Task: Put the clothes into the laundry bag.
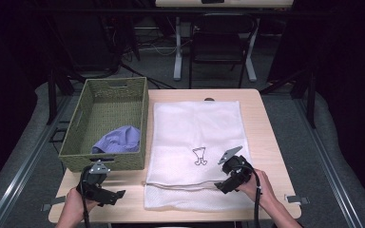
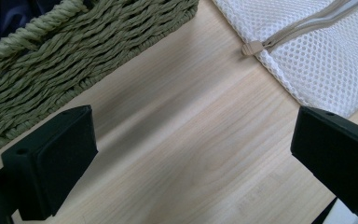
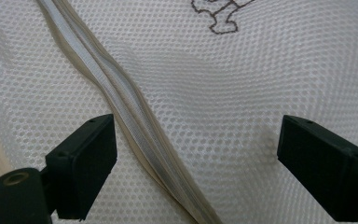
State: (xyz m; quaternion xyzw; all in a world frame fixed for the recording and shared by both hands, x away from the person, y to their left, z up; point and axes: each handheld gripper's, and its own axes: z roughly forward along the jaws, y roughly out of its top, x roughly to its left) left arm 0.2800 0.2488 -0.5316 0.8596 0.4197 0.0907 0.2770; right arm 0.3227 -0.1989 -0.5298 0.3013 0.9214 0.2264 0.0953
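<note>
A white mesh laundry bag lies flat on the wooden table, with a small embroidered figure and a zipper running along its near end. My right gripper hovers low over the right end of that zipper, jaws wide apart; the zipper runs between them and the pads touch nothing. My left gripper stands open above bare wood near the front left edge. Its own view shows the zipper pull at the bag's corner. A woven green basket holds a purple cloth.
The basket stands at the table's left, close to my left gripper. Beyond the far edge are a dark chair and table legs on a grey floor. Bare wood runs along the right side of the bag.
</note>
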